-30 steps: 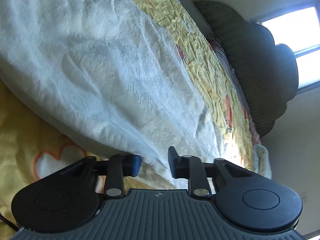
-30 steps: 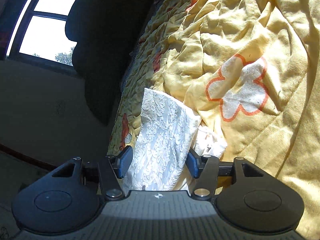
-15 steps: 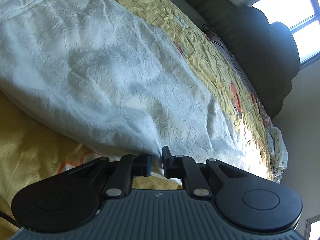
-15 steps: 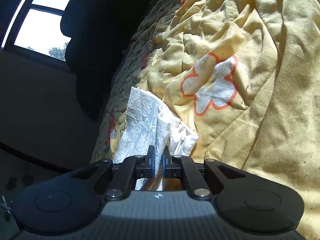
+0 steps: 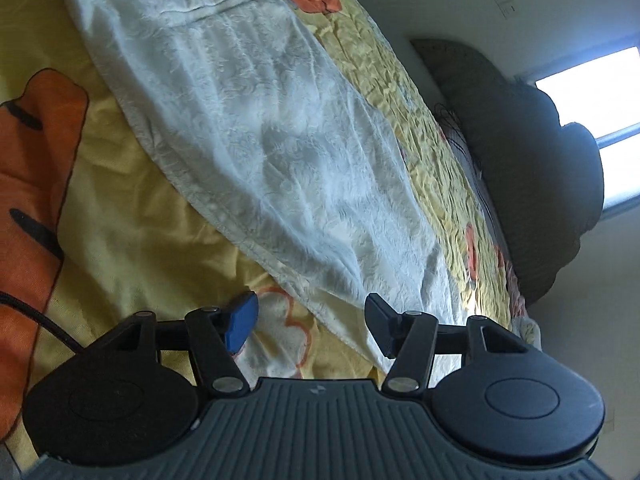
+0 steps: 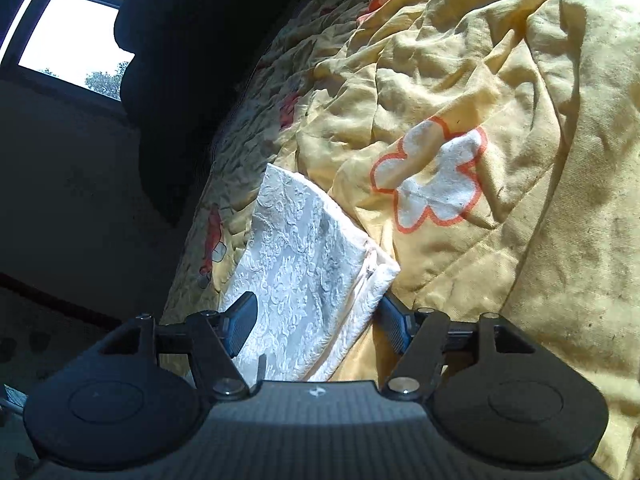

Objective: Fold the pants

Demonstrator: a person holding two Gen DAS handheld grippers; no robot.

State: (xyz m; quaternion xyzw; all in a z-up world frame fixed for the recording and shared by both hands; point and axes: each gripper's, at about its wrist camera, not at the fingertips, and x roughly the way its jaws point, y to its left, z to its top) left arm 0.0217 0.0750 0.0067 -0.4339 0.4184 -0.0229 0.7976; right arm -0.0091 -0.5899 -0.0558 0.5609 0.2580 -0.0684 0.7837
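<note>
White lace-textured pants [image 5: 280, 140] lie stretched across a yellow bedsheet [image 5: 132, 232] in the left wrist view. My left gripper [image 5: 312, 320] is open, its jaws apart just over the pants' near edge, holding nothing. In the right wrist view a folded end of the white pants [image 6: 304, 272] lies on the sheet [image 6: 500, 160]. My right gripper [image 6: 316, 320] is open, its jaws on either side of that end, not pinching it.
The sheet has orange flower prints [image 6: 432, 184] and deep wrinkles. A dark scalloped headboard [image 5: 532, 168] stands at the bed's far end under a bright window [image 5: 600, 92]. A black cable [image 5: 36, 312] runs by the left gripper. The bed edge [image 6: 192, 264] drops off on the left.
Both grippers were shut on the pants half a second ago and have now opened, letting the fabric go. The left gripper has pulled back a little from the pants' edge.
</note>
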